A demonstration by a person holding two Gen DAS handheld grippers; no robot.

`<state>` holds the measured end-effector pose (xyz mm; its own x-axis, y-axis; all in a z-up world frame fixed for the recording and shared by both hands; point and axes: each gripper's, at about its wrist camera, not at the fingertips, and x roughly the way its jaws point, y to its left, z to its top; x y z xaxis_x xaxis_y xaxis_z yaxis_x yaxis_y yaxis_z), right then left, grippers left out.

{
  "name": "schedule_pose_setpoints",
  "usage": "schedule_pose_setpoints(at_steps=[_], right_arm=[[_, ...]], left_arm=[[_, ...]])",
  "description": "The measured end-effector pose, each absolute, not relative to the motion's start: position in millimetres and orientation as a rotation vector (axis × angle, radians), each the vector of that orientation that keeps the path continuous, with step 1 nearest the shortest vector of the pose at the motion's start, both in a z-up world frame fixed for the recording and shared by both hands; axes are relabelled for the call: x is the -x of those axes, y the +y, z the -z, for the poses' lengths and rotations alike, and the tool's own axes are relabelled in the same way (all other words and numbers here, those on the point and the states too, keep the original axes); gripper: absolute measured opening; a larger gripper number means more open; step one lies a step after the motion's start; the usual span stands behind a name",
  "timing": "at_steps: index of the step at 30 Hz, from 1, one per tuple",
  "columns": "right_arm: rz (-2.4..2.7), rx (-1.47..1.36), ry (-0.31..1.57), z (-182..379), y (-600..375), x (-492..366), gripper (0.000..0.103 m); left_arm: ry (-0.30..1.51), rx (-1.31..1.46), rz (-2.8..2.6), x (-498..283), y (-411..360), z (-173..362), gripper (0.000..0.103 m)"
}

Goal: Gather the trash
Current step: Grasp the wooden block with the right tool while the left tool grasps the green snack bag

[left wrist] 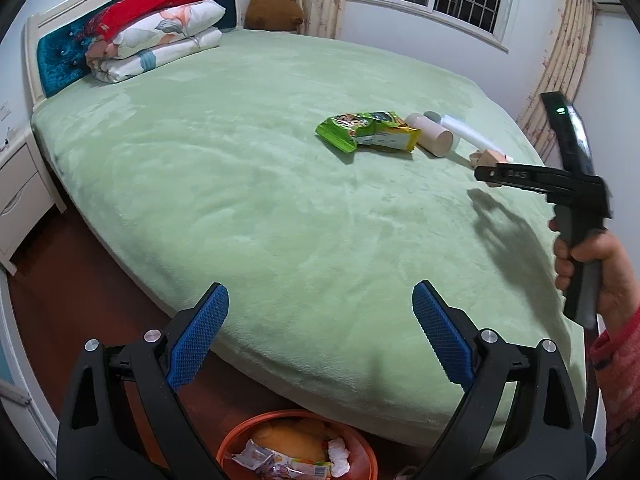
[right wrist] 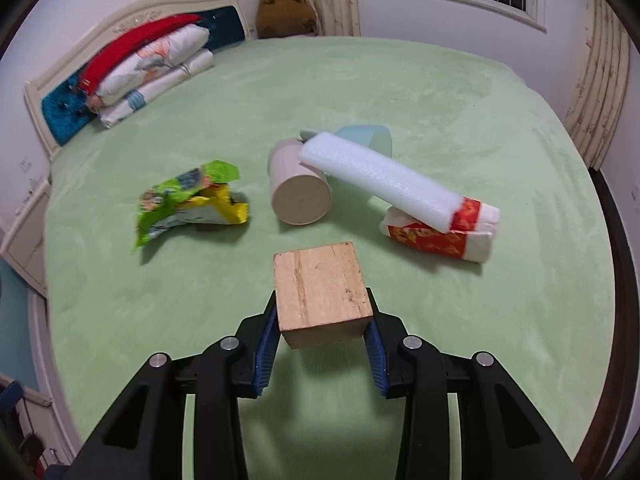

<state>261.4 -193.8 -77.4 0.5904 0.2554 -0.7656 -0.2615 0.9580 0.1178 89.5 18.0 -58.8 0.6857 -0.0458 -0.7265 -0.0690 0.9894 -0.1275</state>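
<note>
Nearest, on the floor at the foot of the bed (left wrist: pixel 248 184), an orange bin (left wrist: pixel 362 446) already holds several wrappers and crumpled bits, so part of the collecting looks done. Above it the left tongs (left wrist: pixel 320 332) hang over the bed's edge with the blue pads spread wide and nothing between them.

Further in, the right tongs (right wrist: pixel 322 328) have closed on a wooden block (right wrist: pixel 322 288); the pads press its two sides and it sits clear of the green cover, casting a shadow beneath. By my reading this piece is in hand and still has to be carried to the bin.

Beyond the block, four or five things remain on the bed: a green and yellow snack wrapper (right wrist: pixel 188 200), a cardboard tube (right wrist: pixel 298 188), a white foam strip (right wrist: pixel 380 176) leaning across a red and white pack (right wrist: pixel 440 236), and a pale blue cup (right wrist: pixel 370 138) behind. Pillows (right wrist: pixel 160 68) lie at the headboard, well apart from the litter.
</note>
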Motion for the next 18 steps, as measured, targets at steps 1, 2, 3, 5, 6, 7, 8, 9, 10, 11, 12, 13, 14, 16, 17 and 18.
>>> schedule_pose_setpoints(at_steps=[1,2,3,5,6,7,8,9,10,11,12,13,14,16,17,18], right_arm=[[-0.307,0.007,0.885,74.7,-193.6,-258.6,0.038],[-0.324,0.003,0.879,71.1,-195.4,-248.4,0.038],[-0.339,-0.004,0.876,68.5,-196.6,-241.3,0.038],[-0.370,-0.012,0.860,63.4,-199.9,-224.9,0.038],[-0.383,-0.014,0.852,61.4,-201.2,-217.6,0.038],[-0.395,-0.020,0.846,59.6,-202.9,-210.8,0.038],[-0.413,-0.031,0.843,58.5,-205.5,-201.9,0.038],[-0.426,-0.041,0.839,57.9,-207.7,-193.8,0.038],[-0.436,-0.050,0.834,57.5,-210.8,-184.0,0.038],[-0.440,-0.056,0.830,57.6,-212.7,-177.1,0.038],[-0.442,-0.062,0.826,58.0,-214.8,-168.0,0.038],[-0.446,-0.067,0.824,58.3,-216.1,-157.6,0.038],[-0.448,-0.068,0.822,59.5,-217.9,-150.3,0.038],[-0.447,-0.062,0.818,60.8,-220.9,-139.1,0.038],[-0.452,-0.065,0.817,61.8,-222.7,-132.4,0.038],[-0.456,-0.071,0.819,62.6,-223.9,-127.7,0.038]], left_arm=[[0.820,0.147,-0.008,-90.5,15.9,59.2,0.091],[0.822,0.144,-0.006,-91.3,14.8,59.2,0.091],[0.823,0.141,-0.003,-92.8,13.5,59.3,0.091],[0.824,0.124,0.005,-97.1,10.5,59.5,0.091],[0.821,0.107,0.017,-100.6,8.9,59.8,0.091],[0.818,0.073,0.037,-106.8,6.2,60.8,0.091],[0.819,0.039,0.048,-112.4,4.0,62.4,0.091],[0.825,-0.007,0.061,-121.3,1.4,64.2,0.091],[0.829,-0.032,0.077,-127.6,0.4,65.5,0.091],[0.831,-0.056,0.093,-134.3,-0.7,66.0,0.091],[0.833,-0.081,0.103,-140.9,-1.7,66.3,0.091],[0.834,-0.114,0.118,-150.2,-3.2,66.0,0.091],[0.833,-0.142,0.123,-157.9,-4.5,65.1,0.091],[0.822,-0.202,0.109,-176.0,-6.1,61.5,0.091],[0.819,-0.216,0.119,-188.3,-6.1,58.5,0.091],[0.817,-0.217,0.133,-199.2,-5.3,55.7,0.091]])
